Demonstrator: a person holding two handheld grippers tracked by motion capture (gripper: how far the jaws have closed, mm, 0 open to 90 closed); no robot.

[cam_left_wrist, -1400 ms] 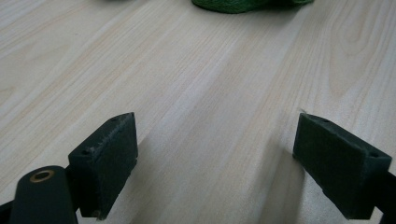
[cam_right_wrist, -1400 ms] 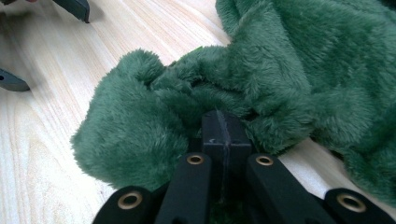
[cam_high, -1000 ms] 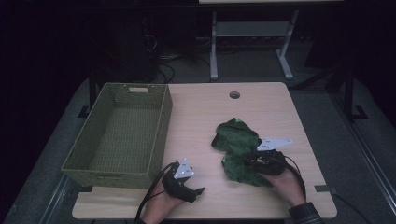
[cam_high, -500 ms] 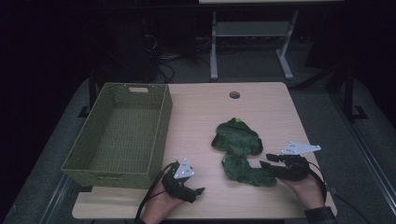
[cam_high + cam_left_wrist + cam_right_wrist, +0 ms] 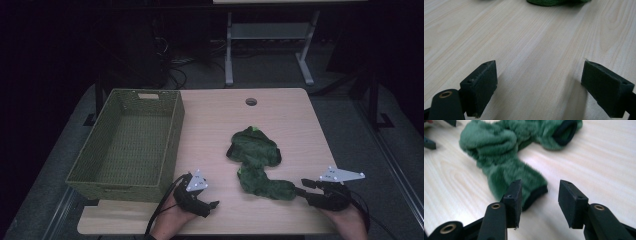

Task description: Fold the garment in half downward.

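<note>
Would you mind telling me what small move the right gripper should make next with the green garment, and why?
Probably ease the right gripper forward so its jaws straddle the dark cuff of the green garment, then close. Its jaws, just opened, stand apart with nothing between them, and the cuff lies just ahead on the table.

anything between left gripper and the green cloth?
Nothing: bare table between the left gripper and the cloth, seen in the left gripper view; the high view agrees.

A pale wooden table (image 5: 295,125) bears a green wicker basket (image 5: 172,145) and a fuzzy green garment (image 5: 257,162).
</note>
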